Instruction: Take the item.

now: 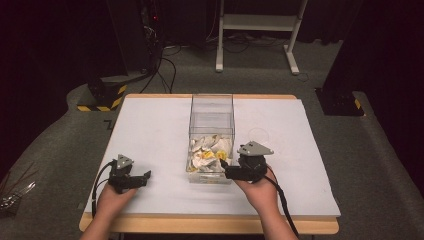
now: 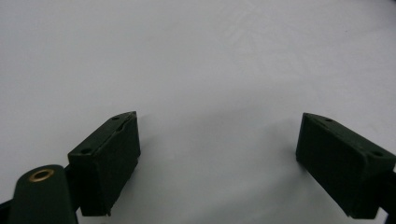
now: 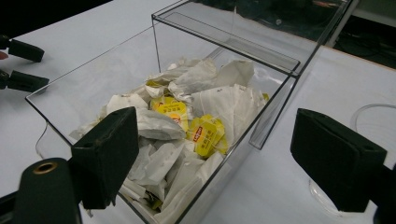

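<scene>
My left claw rests spread apart on the near-left table. My right claw, also apart, hovers at the clear box of tea bags, mid-table.

A lab: dark curtained walls, hazard-striped stand bases, floor cables, and a white-topped table.
</scene>
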